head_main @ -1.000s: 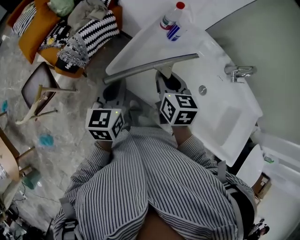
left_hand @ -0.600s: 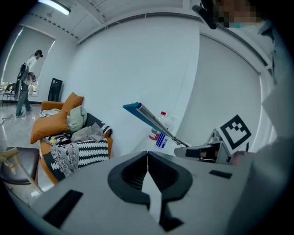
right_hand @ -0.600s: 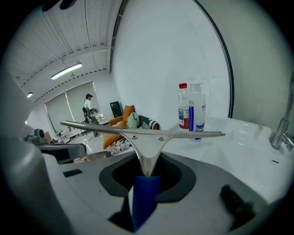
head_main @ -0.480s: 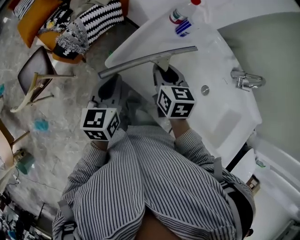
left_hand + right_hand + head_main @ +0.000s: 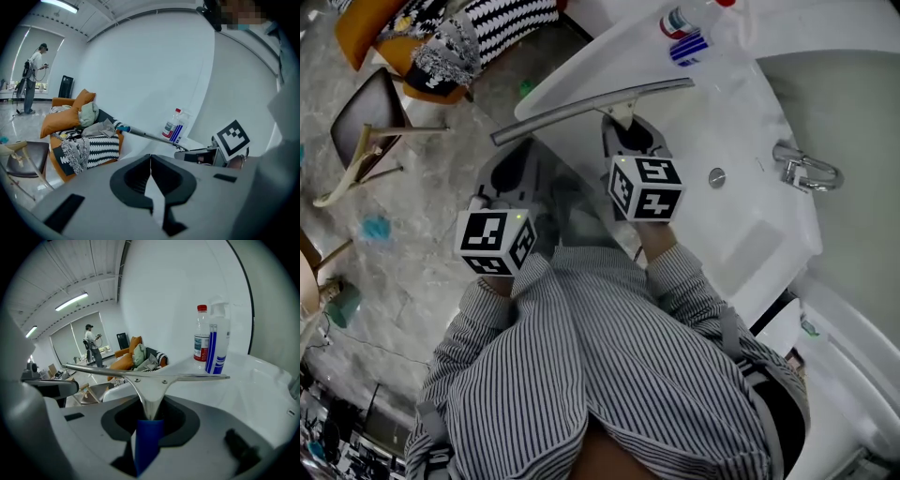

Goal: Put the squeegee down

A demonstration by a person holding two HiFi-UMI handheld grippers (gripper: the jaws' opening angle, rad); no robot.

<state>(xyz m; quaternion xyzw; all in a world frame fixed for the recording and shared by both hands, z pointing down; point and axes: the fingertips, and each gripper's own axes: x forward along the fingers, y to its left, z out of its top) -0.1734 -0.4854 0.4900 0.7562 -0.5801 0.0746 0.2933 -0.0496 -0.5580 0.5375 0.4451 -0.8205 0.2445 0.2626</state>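
Note:
The squeegee (image 5: pixel 581 108) has a long metal blade and a blue handle (image 5: pixel 147 441). My right gripper (image 5: pixel 623 136) is shut on that handle, and the blade (image 5: pixel 154 377) lies crosswise just ahead of the jaws. In the head view the blade hangs over the left edge of the white sink counter (image 5: pixel 741 225). My left gripper (image 5: pixel 511 173) is beside it on the left, over the floor, with its jaws together and nothing between them (image 5: pixel 150 158). The left gripper view shows the squeegee (image 5: pixel 145 135) reaching out from the right gripper (image 5: pixel 206 155).
A red-capped bottle (image 5: pixel 201 341) and a white and blue spray bottle (image 5: pixel 218 345) stand at the counter's far end. Faucet (image 5: pixel 806 171) and drain (image 5: pixel 717 176) are to the right. A chair (image 5: pixel 366 141) and an orange sofa with cushions (image 5: pixel 79 136) are on the left; a person (image 5: pixel 32 77) stands far off.
Both grippers have sunk a little and the right one has carried the squeegee down toward the counter's edge. Neither gripper's jaws have changed.

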